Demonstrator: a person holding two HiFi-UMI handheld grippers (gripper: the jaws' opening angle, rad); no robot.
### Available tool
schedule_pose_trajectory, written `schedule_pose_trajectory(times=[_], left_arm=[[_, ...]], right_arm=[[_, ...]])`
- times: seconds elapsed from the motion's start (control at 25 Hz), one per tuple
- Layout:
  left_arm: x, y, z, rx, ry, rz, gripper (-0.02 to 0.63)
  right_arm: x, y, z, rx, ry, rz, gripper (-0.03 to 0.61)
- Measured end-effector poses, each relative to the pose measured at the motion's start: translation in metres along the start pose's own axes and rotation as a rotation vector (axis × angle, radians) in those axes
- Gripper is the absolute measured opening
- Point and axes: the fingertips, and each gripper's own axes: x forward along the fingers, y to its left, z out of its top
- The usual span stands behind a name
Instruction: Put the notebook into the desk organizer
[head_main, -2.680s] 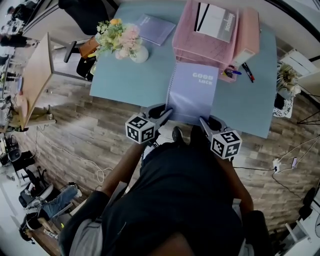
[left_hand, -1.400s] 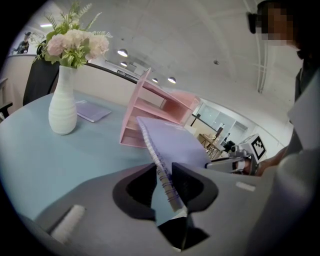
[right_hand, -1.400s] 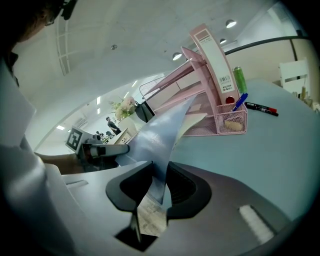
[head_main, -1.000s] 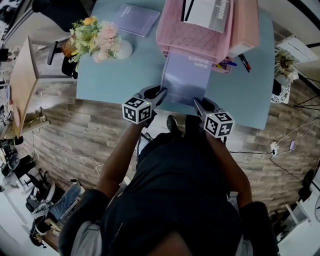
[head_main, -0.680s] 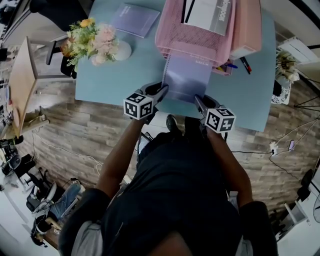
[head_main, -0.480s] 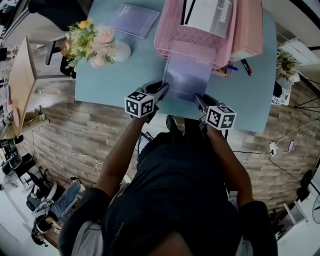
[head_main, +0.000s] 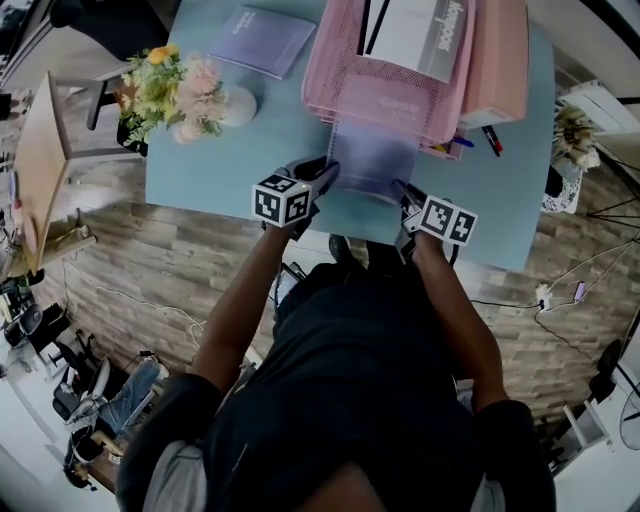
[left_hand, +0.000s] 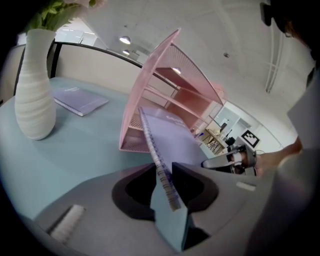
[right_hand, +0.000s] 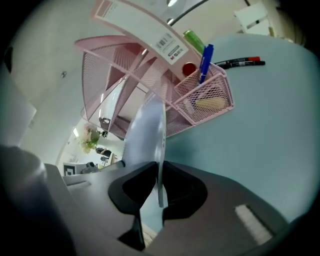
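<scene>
A lilac spiral notebook sticks out of the lowest shelf of the pink mesh desk organizer, its far end hidden under the tiers. My left gripper is shut on the near left corner, with the spiral edge pinched between the jaws. My right gripper grips the near right corner. Its jaws have just been closing, and the thin notebook edge stands between them with the pads pressed on it. The organizer rises close ahead in both gripper views.
A white vase of flowers and a second lilac notebook lie on the teal table to the left. A white book tops the organizer. Pens lie at its right, beside a mesh pen cup.
Both grippers have moved toward the organizer, and the notebook has slid further under its lowest tier, so less of the cover shows. The right gripper has rolled.
</scene>
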Motion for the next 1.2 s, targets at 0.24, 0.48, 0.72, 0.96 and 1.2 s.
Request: schedule_pose_trajectory(times=[0.24,0.48,0.72,0.96,1.2], left_arm=[[0.009,0.005,0.005,-0.012,-0.002,0.015,0.155],[0.013,0.01,0.021,-0.04,-0.045,0.016,0.156],[0.004,0.016,0.022,-0.048,-0.076,0.051,0.164],[-0.007,0.006,0.012,-0.078,-0.097,0.073,0.164],[0.009,-0.013,0.008,-0.07,-0.053,0.014,0.164]], right_arm=[[0.004,-0.001,0.016,0.068,-0.004,0.034,0.034],[0.004,0.001,0.031,0.243,-0.056,0.121,0.032],[0.007,0.002,0.045,0.23,-0.061,0.134,0.032],[-0.001,0.011,0.059,0.244,-0.058,0.175,0.031],[-0.003,0.008,0.075,0.296,-0.091,0.198,0.032]])
